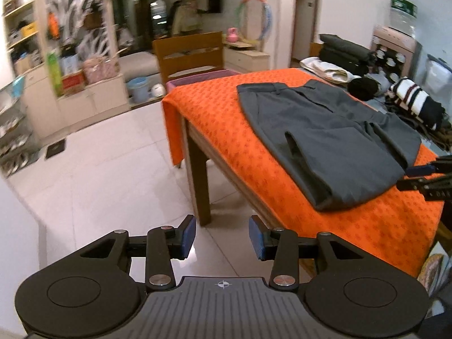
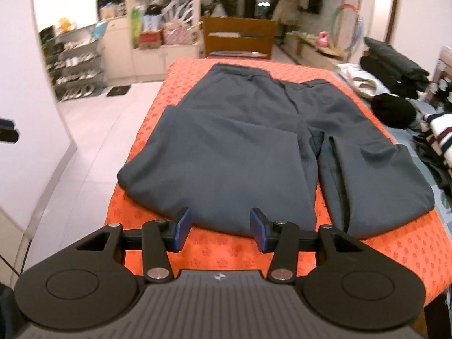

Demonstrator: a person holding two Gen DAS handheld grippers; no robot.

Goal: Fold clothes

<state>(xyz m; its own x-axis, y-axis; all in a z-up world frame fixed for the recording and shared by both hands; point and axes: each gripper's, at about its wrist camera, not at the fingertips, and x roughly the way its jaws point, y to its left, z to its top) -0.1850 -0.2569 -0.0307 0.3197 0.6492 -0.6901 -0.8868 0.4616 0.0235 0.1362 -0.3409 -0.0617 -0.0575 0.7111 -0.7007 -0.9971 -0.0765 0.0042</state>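
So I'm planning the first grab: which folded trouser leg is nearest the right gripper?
The left trouser leg: its folded end lies just beyond the open right gripper, while the right trouser leg sits off to its side.

Orange patterned tablecloth (image 2: 226, 251) covers wooden table (image 1: 202, 166). Wooden chair (image 1: 190, 53) at far end. Hula hoop (image 1: 255, 18) leans on far wall. Water dispenser (image 1: 401, 8) far right. Shoe rack (image 2: 75, 67) left. White tile floor (image 1: 113, 175).
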